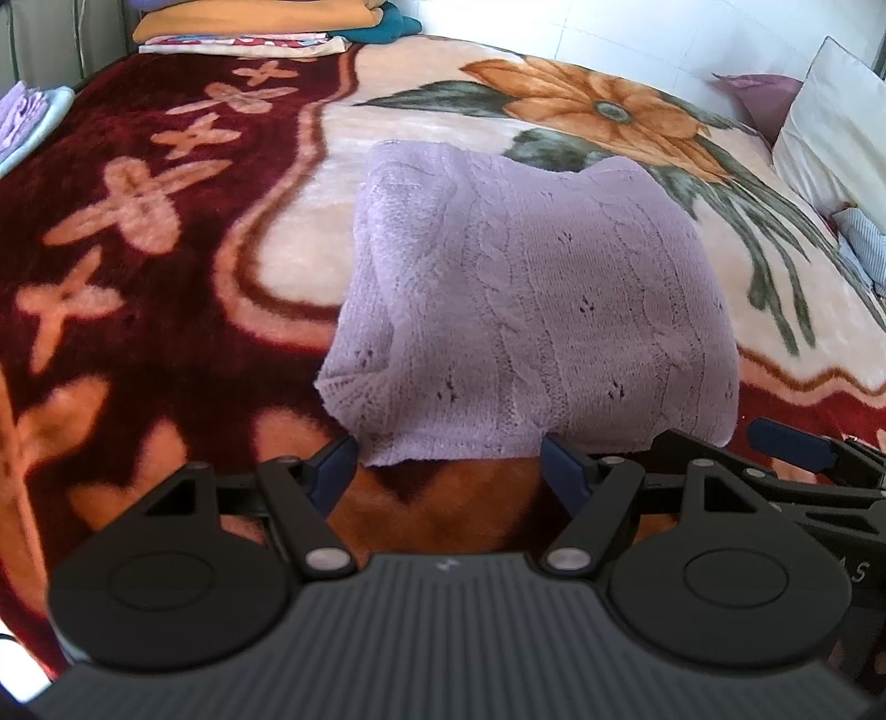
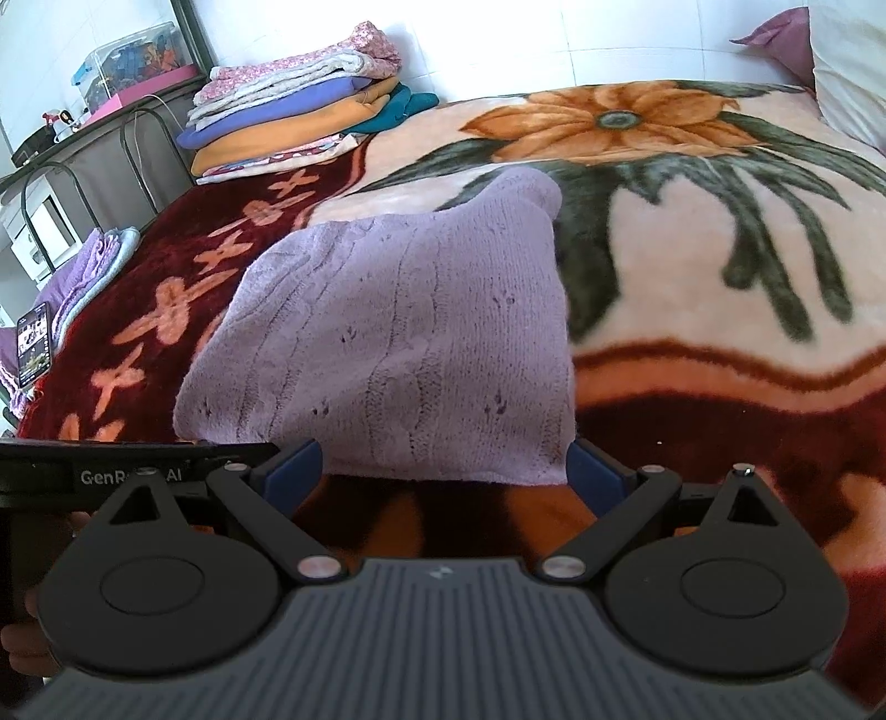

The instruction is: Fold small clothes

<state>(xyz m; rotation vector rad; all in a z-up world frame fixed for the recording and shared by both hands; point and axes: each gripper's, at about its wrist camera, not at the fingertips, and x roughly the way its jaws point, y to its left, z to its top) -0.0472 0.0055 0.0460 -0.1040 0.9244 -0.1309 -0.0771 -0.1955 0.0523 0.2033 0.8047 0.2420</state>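
A lilac cable-knit sweater (image 1: 526, 310) (image 2: 398, 343) lies folded into a rough rectangle on a floral blanket (image 1: 138, 277) (image 2: 720, 310) that covers the bed. My left gripper (image 1: 448, 468) is open at the sweater's near hem, its blue pads spread on either side of the hem's left part without pressing it. My right gripper (image 2: 446, 473) is also open, with its pads wide apart at the hem's right part. Each gripper shows in the other's view: the right one (image 1: 797, 448) at the far right, the left one's black body (image 2: 138, 471) at the left.
A stack of folded clothes (image 1: 249, 27) (image 2: 299, 111) sits at the bed's far corner. Folded lilac and pale blue items (image 1: 27, 116) (image 2: 94, 260) and a phone (image 2: 34, 343) lie along the left edge. A white pillow (image 1: 830, 127) (image 2: 847, 55) is at the right.
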